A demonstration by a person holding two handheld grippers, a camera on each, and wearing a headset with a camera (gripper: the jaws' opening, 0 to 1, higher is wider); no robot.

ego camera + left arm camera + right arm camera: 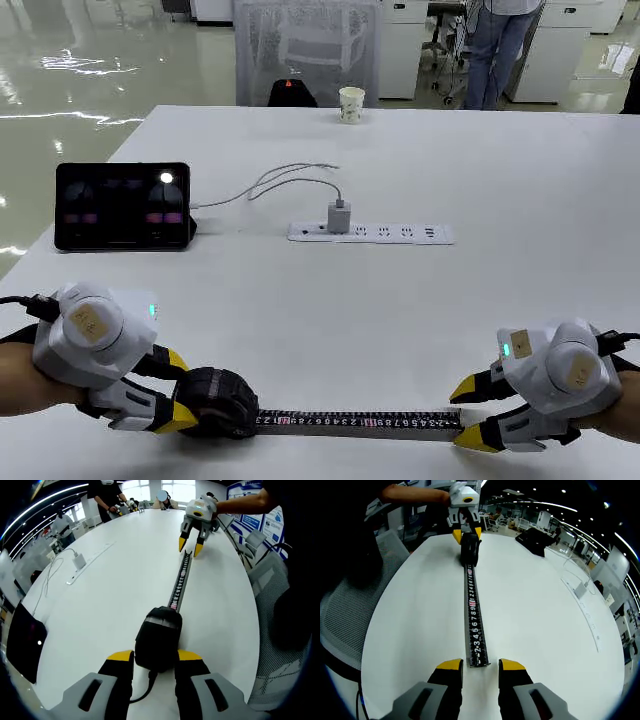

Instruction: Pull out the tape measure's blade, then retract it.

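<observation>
We're looking at a big white table [400,160] in a bright open office with a glossy floor. A dark tablet [122,205] is sitting off to the left, a power strip [400,233] is lying mid-table with a charger plugged in, and a paper cup [351,104] is standing at the far edge.

The action is all at the near edge. The left gripper [178,390] is clamping the black tape measure [218,402], with its yellow-tipped jaws pressing on either side of the case, which is resting on the table. The blade [350,421] is running out of the case, flat along the surface, straight across to the right gripper [470,412].

Over there the jaws are standing apart. In the right gripper view the blade's end is lying between the two tips with bare table showing on both sides, so nothing is pinching it.

For progress, the pull-out is looking done, or very close to it, with a good run of numbered blade stretched between the two grippers. The retract half is what's remaining, since the blade is lying fully exposed outside the case. Whether a lock is holding it out, I cannot tell from here.
</observation>
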